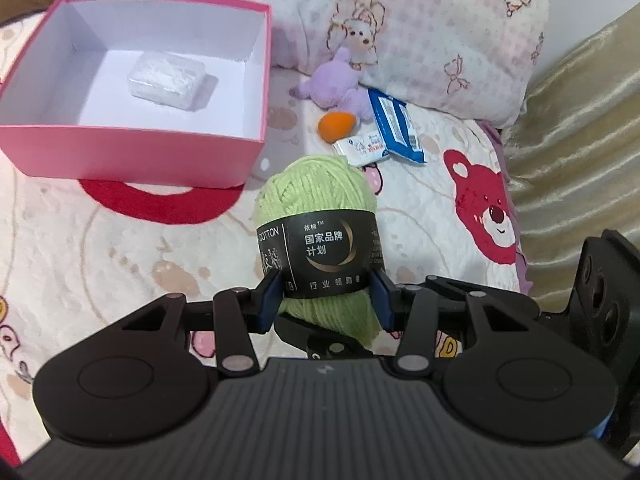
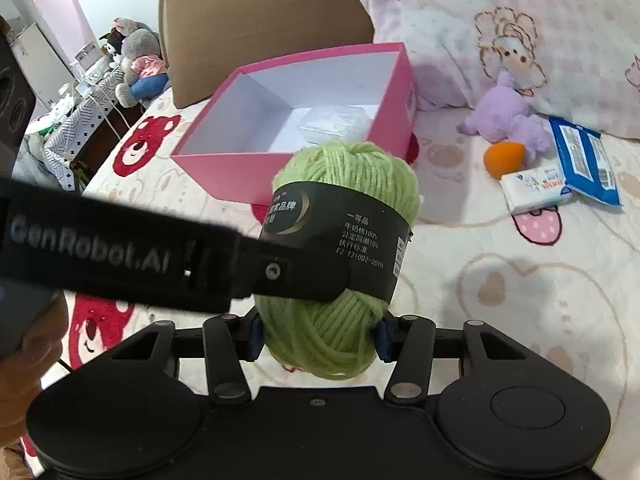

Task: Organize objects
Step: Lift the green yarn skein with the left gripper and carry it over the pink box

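A light-green yarn ball [image 1: 316, 200] with a black paper band hangs above the bedspread, near the front of an open pink box [image 1: 132, 144]. My left gripper [image 1: 326, 292] is shut on the band, its blue pads pressing both sides. My right gripper [image 2: 318, 332] is shut on the lower end of the same yarn ball [image 2: 348, 168]. In the right wrist view the left gripper's black finger [image 2: 296, 272] crosses in from the left onto the band. The pink box [image 2: 224, 172] holds a clear plastic case [image 1: 168, 80], also seen from the right [image 2: 334, 122].
On the bedspread to the right lie a purple plush toy [image 1: 340, 88], an orange sponge [image 1: 335, 125], a white tissue pack [image 1: 364, 148] and a blue wipes pack [image 1: 398, 126]. A pink pillow [image 1: 420, 20] lies behind them. A brown cardboard box [image 2: 260, 28] stands behind the pink box.
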Action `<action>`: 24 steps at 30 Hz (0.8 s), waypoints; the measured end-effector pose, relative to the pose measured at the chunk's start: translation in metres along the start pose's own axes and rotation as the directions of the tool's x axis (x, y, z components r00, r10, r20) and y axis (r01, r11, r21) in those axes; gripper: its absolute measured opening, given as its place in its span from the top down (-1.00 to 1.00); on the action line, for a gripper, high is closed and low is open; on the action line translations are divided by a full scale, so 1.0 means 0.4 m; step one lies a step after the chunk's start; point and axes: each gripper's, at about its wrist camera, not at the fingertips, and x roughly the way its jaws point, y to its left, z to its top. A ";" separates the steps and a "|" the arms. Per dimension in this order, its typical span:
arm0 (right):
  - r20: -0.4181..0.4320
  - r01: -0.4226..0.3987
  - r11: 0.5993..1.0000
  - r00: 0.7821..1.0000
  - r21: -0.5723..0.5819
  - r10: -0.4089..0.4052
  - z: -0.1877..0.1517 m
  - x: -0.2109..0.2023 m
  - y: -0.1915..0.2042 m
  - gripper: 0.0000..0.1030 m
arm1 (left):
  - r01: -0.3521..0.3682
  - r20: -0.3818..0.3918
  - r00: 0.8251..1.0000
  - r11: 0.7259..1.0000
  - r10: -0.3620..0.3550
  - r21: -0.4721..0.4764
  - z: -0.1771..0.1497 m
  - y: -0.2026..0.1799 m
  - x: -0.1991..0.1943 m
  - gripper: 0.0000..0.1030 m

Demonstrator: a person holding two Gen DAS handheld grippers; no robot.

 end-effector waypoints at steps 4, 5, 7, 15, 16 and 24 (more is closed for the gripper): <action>0.044 -0.008 0.999 0.999 -0.045 0.009 0.014 -0.011 0.035 -0.09 | -0.028 0.034 0.999 0.999 0.027 0.019 0.006 -0.001 -0.047 0.12; 0.055 -0.013 0.999 0.998 -0.051 0.016 0.020 -0.016 0.044 -0.09 | -0.039 0.041 0.998 0.999 0.038 0.032 0.008 -0.005 -0.060 0.12; 0.074 -0.028 0.998 0.997 -0.059 0.032 0.030 -0.026 0.058 -0.09 | -0.052 0.044 0.998 0.997 0.050 0.049 0.022 -0.008 -0.088 0.11; 0.119 -0.026 0.989 0.992 -0.144 0.043 0.099 -0.049 0.117 -0.10 | -0.020 0.054 0.998 1.000 0.020 0.003 0.085 0.033 -0.168 0.10; 0.116 -0.035 0.989 0.992 -0.140 0.052 0.109 -0.047 0.120 -0.10 | -0.028 0.059 0.998 1.000 0.027 0.002 0.092 0.036 -0.175 0.11; 0.120 -0.069 0.990 0.989 -0.120 0.084 0.171 -0.016 0.100 -0.10 | -0.056 0.077 0.995 0.998 0.056 0.000 0.157 0.061 -0.188 0.10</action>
